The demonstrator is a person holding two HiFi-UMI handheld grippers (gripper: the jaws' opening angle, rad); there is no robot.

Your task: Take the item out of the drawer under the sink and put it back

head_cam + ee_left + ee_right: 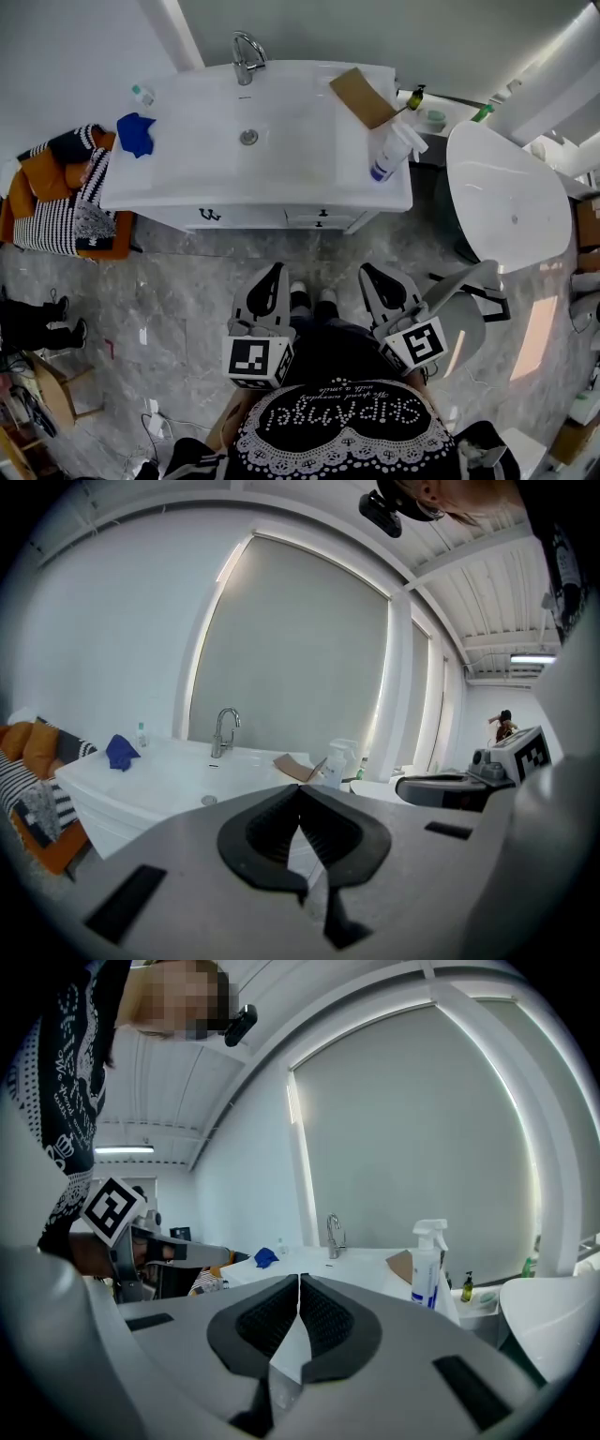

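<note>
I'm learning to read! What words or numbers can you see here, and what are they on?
"SkipAngel", upside down and only roughly legible: studded letters on the person's black top.
Small script above it: too small to read.
Spray bottle label: too blurred to read.
Marker cubes: square patterns only, no words.

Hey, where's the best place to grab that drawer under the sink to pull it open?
Likely the small dark knob on the drawer front, pinched from its sides. Come in level from the front: the countertop overhangs it from above, and the knob is the only part that sticks out.
</note>
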